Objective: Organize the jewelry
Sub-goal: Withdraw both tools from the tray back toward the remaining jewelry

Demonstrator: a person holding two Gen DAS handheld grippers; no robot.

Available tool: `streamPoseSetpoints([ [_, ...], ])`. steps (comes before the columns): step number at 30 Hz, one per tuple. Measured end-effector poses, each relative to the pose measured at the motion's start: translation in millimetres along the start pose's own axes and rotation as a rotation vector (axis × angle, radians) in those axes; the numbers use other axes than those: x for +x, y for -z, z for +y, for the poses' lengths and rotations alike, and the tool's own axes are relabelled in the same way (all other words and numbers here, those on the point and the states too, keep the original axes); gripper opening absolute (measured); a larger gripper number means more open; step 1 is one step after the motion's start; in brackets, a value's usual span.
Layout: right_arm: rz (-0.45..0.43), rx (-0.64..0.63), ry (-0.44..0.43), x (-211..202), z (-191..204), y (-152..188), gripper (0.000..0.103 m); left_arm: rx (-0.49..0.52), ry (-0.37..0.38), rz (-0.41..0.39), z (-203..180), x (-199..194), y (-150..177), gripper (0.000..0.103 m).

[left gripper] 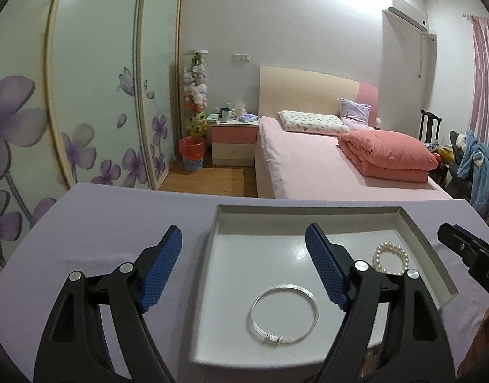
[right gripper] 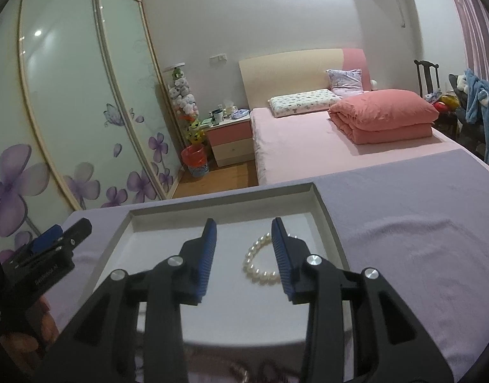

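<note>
The tray [left gripper: 413, 239] was white, the cloth [right gripper: 404, 223] lilac, the pearl bracelet [right gripper: 260, 263] cream, the bangle [left gripper: 284, 314] silver, the finger pads [left gripper: 324, 265] blue.

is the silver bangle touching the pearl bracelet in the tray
No, in the left wrist view the silver bangle lies apart from the pearl bracelet, with bare white tray floor between them.

Left gripper [left gripper: 244, 242]: jaws spread wide, nothing held between the blue pads [left gripper: 326, 263]; pointed forward and slightly down. Right gripper [right gripper: 244, 234]: jaws parted, narrower gap than the left, pads bare, nothing clamped; also aimed forward and down. Right gripper is seen at the right edge of the left wrist view; left gripper is seen at the left edge of the right wrist view. The two are held side by side, apart.
</note>
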State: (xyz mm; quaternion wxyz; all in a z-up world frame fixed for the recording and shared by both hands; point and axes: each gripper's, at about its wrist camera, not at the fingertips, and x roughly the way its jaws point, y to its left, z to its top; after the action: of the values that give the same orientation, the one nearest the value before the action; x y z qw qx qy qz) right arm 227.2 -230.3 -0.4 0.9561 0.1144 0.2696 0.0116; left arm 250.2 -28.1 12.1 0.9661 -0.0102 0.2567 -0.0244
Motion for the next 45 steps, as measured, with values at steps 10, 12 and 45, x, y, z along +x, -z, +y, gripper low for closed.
streamPoseSetpoints([
  [10, 0.144, -0.072, -0.025, -55.3, 2.5, 64.5, 0.046, 0.014, 0.005, 0.053, 39.2, -57.3, 46.1, 0.082],
  [12, 0.192, -0.09, -0.031, -59.7, 3.2, 80.7, 0.049, 0.023, -0.001, 0.063, 43.9, -63.9, 53.6, 0.083],
  [45, 0.378, -0.197, 0.083, -61.7, 4.1, 134.3, 0.065, 0.22, 0.194, 0.277, -32.6, -74.6, 119.3, 0.076],
])
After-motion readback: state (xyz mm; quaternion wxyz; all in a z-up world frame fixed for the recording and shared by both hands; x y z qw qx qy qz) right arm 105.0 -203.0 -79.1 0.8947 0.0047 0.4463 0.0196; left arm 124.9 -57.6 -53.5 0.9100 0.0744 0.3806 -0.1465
